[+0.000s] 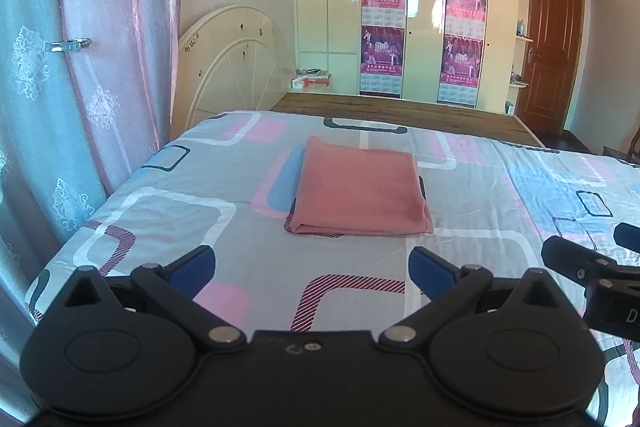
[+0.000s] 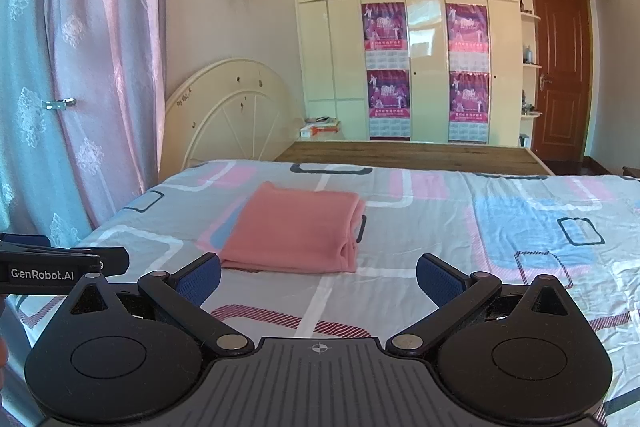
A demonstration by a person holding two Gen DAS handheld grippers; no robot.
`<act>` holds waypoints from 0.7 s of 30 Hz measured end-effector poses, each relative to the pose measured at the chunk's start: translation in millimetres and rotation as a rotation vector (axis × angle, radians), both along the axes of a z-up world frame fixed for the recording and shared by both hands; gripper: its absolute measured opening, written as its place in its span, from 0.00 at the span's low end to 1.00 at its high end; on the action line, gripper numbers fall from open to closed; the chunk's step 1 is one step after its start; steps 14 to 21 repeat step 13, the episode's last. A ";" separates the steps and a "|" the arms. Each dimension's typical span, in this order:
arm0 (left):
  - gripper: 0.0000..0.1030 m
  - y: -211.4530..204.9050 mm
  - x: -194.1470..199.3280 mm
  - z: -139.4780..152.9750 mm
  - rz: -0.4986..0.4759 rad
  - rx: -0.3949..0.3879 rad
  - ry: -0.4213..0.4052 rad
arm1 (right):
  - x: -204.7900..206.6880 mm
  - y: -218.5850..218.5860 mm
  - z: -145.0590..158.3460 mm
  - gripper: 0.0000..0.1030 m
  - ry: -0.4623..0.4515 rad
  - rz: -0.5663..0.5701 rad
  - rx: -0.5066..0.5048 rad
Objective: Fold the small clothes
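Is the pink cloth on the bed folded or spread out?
Folded: the pink cloth is a compact rectangle with stacked layers along its edges.

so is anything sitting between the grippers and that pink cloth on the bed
Nothing visible. Only bare bedsheet lies between the open left gripper, the open right gripper and the folded pink cloth.

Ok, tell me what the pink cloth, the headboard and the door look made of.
Pink cloth: soft matte knit or fleece, probably; layered edges sag.
Headboard: cream-painted wood, likely; chipped spots show.
Door: brown panelled wood or veneer, slight sheen.
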State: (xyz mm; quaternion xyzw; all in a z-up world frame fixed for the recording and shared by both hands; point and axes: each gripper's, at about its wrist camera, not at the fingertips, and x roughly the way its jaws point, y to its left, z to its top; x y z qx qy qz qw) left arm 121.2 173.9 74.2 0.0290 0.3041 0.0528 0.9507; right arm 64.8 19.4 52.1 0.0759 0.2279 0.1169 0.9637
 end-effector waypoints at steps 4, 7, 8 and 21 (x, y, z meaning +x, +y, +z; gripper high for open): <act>0.99 3.4 8.4 -4.2 -0.017 0.000 0.004 | 8.4 2.3 -3.9 1.00 0.012 0.004 -0.001; 0.99 4.4 16.8 -9.6 -0.028 0.011 -0.002 | 17.1 3.7 -7.9 1.00 0.028 0.004 -0.002; 0.99 4.6 19.5 -11.1 -0.029 0.014 -0.004 | 20.8 4.2 -9.9 1.00 0.035 0.003 -0.004; 1.00 10.9 52.1 -26.9 -0.036 0.010 0.022 | 43.2 7.0 -24.2 1.00 0.083 -0.007 -0.010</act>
